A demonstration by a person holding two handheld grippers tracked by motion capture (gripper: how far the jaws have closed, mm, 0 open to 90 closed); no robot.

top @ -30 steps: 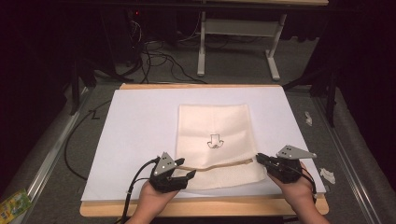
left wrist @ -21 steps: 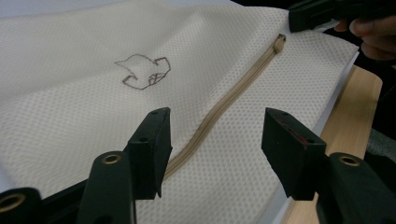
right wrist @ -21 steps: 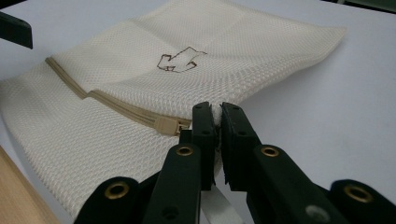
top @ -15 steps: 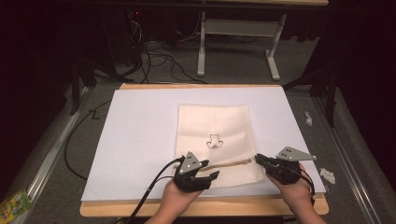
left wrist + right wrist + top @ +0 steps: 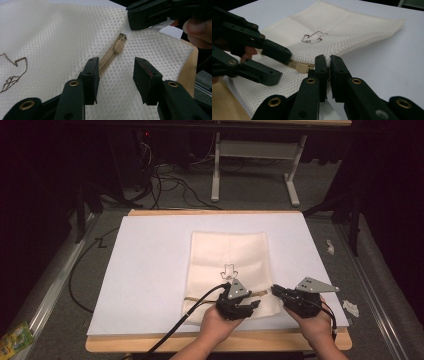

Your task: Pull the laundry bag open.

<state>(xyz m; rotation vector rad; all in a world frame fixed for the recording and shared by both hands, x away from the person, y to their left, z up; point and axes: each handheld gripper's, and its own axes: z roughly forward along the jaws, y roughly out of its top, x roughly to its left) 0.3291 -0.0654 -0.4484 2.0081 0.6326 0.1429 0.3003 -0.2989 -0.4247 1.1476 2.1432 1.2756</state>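
Note:
A cream mesh bag [image 5: 227, 250] with a small brown outline drawing lies flat on the white sheet [image 5: 150, 270]. A tan zipper [image 5: 106, 60] runs along the bag's near end, and its pull [image 5: 118, 46] sits close to the right edge. My left gripper [image 5: 116, 72] hovers open over the zipper, one jaw on each side of it, just short of the pull. My right gripper [image 5: 328, 60] is shut on the bag's edge at the zipper's right end. From the right gripper view, the left gripper [image 5: 283, 63] stands open right beside the pull [image 5: 300, 67].
The wooden table edge [image 5: 280, 341] runs just under both hands. Crumpled white scraps [image 5: 351, 307] lie off the sheet's right side. Cables [image 5: 165, 175] and a white desk frame [image 5: 252, 162] stand on the floor beyond the table. A green packet [image 5: 15, 339] lies at the lower left.
My left gripper has slid right along the bag's near end, from its left corner to just beside the zipper pull. The right gripper has kept its hold and place.

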